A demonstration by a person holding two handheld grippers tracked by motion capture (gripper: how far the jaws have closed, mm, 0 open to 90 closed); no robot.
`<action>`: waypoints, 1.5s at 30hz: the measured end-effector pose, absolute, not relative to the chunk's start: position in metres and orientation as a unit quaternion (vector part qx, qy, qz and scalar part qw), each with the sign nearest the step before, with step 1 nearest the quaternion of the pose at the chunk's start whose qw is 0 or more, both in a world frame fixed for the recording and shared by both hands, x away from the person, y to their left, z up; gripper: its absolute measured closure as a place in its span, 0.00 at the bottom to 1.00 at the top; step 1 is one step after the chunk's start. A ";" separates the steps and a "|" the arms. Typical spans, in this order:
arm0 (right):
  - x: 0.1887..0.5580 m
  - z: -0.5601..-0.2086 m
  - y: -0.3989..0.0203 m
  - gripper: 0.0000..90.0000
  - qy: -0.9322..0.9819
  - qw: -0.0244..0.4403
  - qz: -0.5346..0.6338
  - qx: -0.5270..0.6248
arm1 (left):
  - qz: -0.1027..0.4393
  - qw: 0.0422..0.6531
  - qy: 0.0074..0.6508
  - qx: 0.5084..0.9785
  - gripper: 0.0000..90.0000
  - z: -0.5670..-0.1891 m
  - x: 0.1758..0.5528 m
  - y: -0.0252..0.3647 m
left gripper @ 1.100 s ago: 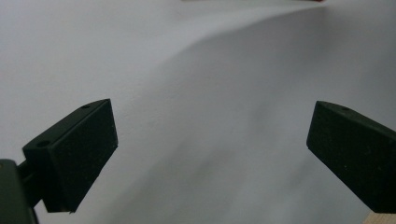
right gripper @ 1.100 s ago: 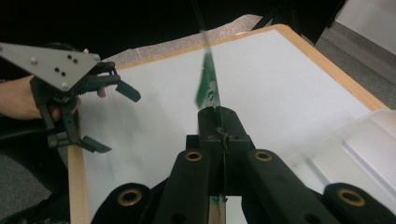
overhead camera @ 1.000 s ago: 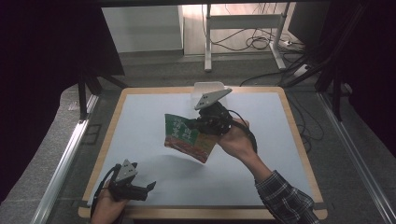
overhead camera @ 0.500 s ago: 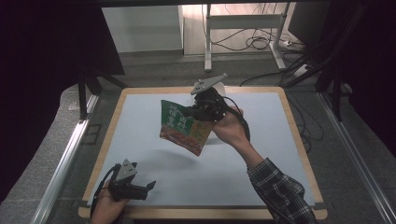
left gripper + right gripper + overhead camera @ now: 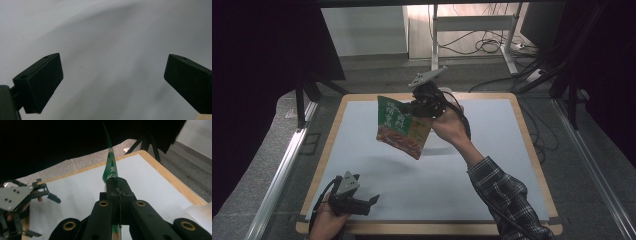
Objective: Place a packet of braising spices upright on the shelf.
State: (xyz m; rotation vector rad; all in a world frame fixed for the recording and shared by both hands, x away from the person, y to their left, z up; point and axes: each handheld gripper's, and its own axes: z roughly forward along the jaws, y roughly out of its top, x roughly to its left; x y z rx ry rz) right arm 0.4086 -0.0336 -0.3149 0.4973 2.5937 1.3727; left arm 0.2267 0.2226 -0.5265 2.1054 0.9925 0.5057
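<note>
Green pouch [image 5: 401, 126]: held in the air above the far half of the table, hanging tilted; in the right gripper view it stands edge-on [image 5: 110, 165] between the jaws.
Right gripper [image 5: 414, 106]: clamped tight on the pouch's upper right edge.
Left gripper [image 5: 371, 201]: low over the near left corner, jaws wide apart with nothing between them.
Table [image 5: 492, 165]: white top, pale wooden rim.
</note>
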 end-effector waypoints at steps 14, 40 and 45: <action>0.438 -0.311 -0.017 0.99 0.864 0.099 0.461 0.177 | 0.194 0.375 0.375 0.825 0.02 -0.527 0.226 0.221; 0.482 -0.298 -0.030 0.99 0.861 0.138 0.446 0.202 | 0.182 0.394 0.370 0.822 0.01 -0.527 0.226 0.224; 0.482 -0.296 -0.040 0.99 0.864 0.143 0.437 0.204 | 0.181 0.394 0.372 0.820 0.01 -0.527 0.226 0.225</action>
